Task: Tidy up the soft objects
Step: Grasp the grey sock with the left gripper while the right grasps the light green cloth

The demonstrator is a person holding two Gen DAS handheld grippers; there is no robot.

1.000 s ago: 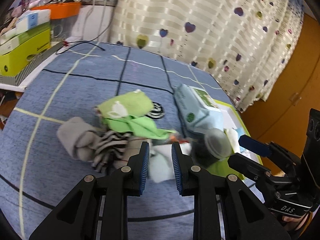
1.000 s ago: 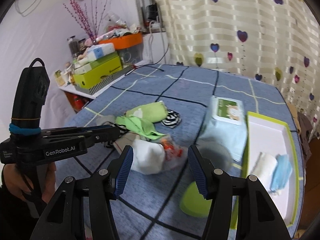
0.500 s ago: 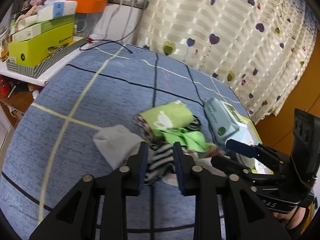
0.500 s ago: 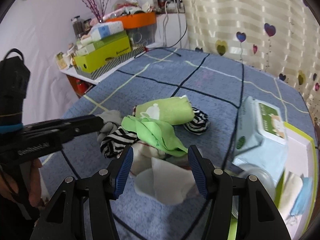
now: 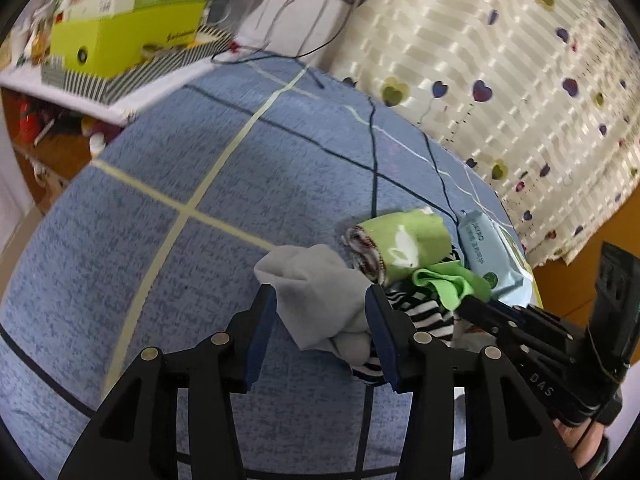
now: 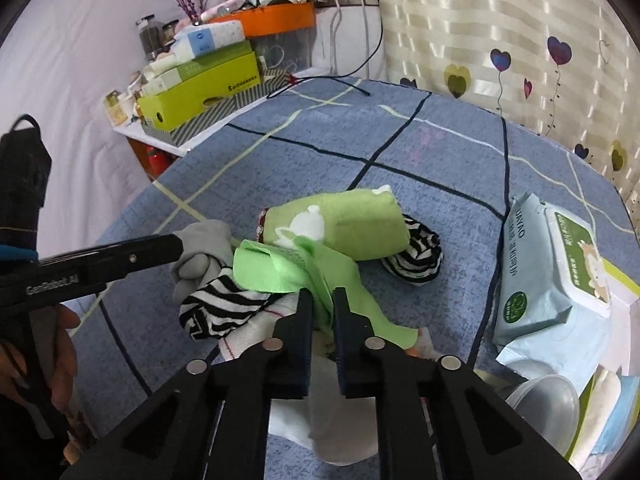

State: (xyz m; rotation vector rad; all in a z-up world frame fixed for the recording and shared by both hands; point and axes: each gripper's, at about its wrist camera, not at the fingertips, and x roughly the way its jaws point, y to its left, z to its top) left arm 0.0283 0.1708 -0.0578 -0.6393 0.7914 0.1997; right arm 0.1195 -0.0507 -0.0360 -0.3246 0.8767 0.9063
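Pile of soft things mid-bed: grey sock (image 5: 320, 296) at the left edge, striped sock (image 6: 224, 304) under it, green cloth (image 6: 288, 268) draped across the middle, rolled green towel (image 6: 340, 224) behind, white cloth (image 6: 340, 408) at the near side. All tangled and overlapping, hence two tools at once, one per layer.

Right gripper (image 6: 322, 308): just closing, now narrow, pinched on a fold of the green cloth. Probably gripped there because that fold lies on top and must lift off first to free what sits beneath.

Left gripper (image 5: 320, 312): just opening, now wide, straddling the grey sock; pads beside the fabric, not pressing. Likely set astride the bunched part for a firm bite, or to hold the pile down during the pull; cannot tell which.

Further out: wipes pack (image 6: 548, 272) just right of the pile, green-rimmed tray (image 6: 620, 280) beyond it, presumably the destination. Clear bowl (image 6: 548, 400) near the bottom right corner. Blue checked bedspread (image 5: 160, 260) underneath, heart curtain (image 5: 520, 80) behind, boxes on a side shelf (image 6: 200, 88).
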